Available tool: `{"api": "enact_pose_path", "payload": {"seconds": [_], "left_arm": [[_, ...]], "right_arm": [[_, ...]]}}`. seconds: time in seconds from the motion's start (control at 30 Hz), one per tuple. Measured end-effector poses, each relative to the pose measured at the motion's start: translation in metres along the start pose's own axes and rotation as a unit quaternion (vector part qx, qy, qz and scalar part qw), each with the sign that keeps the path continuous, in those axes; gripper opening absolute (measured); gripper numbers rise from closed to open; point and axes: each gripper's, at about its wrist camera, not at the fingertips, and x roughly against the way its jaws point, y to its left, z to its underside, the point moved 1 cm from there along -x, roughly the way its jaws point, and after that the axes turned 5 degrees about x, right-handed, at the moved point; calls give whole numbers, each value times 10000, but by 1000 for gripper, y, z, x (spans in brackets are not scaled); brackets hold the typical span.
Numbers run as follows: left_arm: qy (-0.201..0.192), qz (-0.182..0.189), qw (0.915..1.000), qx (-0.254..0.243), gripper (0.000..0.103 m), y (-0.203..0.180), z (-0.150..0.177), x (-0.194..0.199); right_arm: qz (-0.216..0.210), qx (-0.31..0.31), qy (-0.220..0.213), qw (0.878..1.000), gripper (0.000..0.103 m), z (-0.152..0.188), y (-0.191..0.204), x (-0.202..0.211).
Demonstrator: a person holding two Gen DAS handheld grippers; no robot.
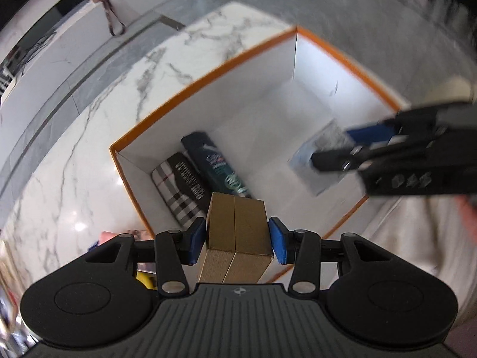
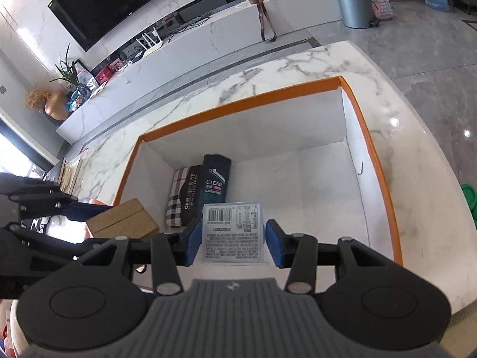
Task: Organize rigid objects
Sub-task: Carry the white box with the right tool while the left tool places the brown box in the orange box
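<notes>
An orange-rimmed box [image 1: 208, 77] with white inner walls stands on the marble table. On its floor lie a plaid pouch [image 1: 179, 191] and a dark shampoo bottle [image 1: 214, 164], side by side at the left wall. My left gripper [image 1: 237, 240] is shut on a gold cardboard box [image 1: 237, 238], held above the box's near left corner. My right gripper [image 2: 232, 241] is shut on a clear labelled box [image 2: 232, 234] with a barcode, held over the open box [image 2: 238, 104]; the pouch [image 2: 182, 197] and bottle [image 2: 215, 179] lie beyond it. The gold box [image 2: 122, 220] shows at left.
The marble table [image 2: 417, 179] has a rounded edge at the right, with grey floor beyond. A white TV bench, a black screen [image 2: 119, 3], a grey bin [image 2: 354, 0] and plants stand across the room. A person's light sleeve [image 1: 417, 232] is at the right.
</notes>
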Motion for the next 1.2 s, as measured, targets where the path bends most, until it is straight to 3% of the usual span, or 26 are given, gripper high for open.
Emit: {"api": "enact_pose_path", "payload": {"seconds": [0.17, 0.3, 0.5, 0.73, 0.93, 1.13, 1.2], "left_arm": [[251, 84, 9966, -783, 52, -1, -6, -22], [754, 94, 9909, -1113, 52, -3, -12, -46], [1032, 259, 9809, -1629, 52, -8, -7, -65], [1175, 243, 9704, -2094, 54, -10, -8, -70], [1436, 196, 9658, -2152, 50, -8, -4, -68], [1211, 134, 9654, -2304, 49, 2, 6, -59], [1164, 55, 9571, -2652, 49, -1, 10, -60]], "right_arm": [[-106, 32, 78, 9999, 48, -3, -7, -8], [-164, 57, 141, 9997, 48, -4, -8, -14], [-226, 93, 169, 9996, 48, -4, -7, -15], [-250, 152, 223, 9993, 48, -3, -2, -18], [-271, 241, 339, 9988, 48, -3, 4, -23], [-216, 284, 440, 9984, 48, -2, 4, -28], [-222, 278, 475, 9982, 48, -1, 4, -30]]}}
